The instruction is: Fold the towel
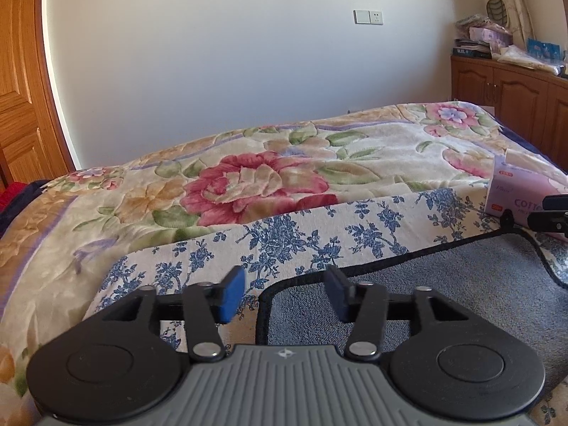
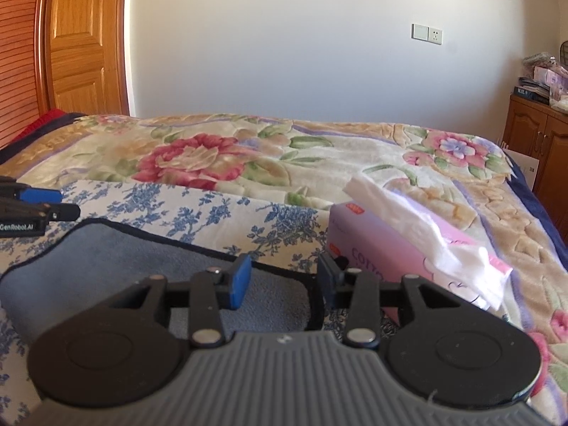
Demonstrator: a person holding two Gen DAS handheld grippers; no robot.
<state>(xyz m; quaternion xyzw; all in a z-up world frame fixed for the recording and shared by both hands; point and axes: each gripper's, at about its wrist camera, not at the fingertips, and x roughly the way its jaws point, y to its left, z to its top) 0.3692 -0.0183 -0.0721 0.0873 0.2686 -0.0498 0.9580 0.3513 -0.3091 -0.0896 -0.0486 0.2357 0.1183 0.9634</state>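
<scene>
A grey towel with a black border (image 1: 443,284) lies flat on a blue-flowered cloth (image 1: 319,234) on the bed. It also shows in the right wrist view (image 2: 142,259). My left gripper (image 1: 285,293) is open and empty, hovering over the towel's near left corner. My right gripper (image 2: 284,280) is open and empty, over the towel's near right corner. The right gripper's tip shows at the right edge of the left wrist view (image 1: 550,213). The left gripper shows at the left edge of the right wrist view (image 2: 32,206).
A pink tissue box (image 2: 408,255) with tissue sticking out stands on the bed just right of the towel. A floral blanket (image 1: 248,177) covers the bed. A wooden cabinet (image 1: 514,88) with clutter stands at back right, a wooden door (image 2: 81,35) at left.
</scene>
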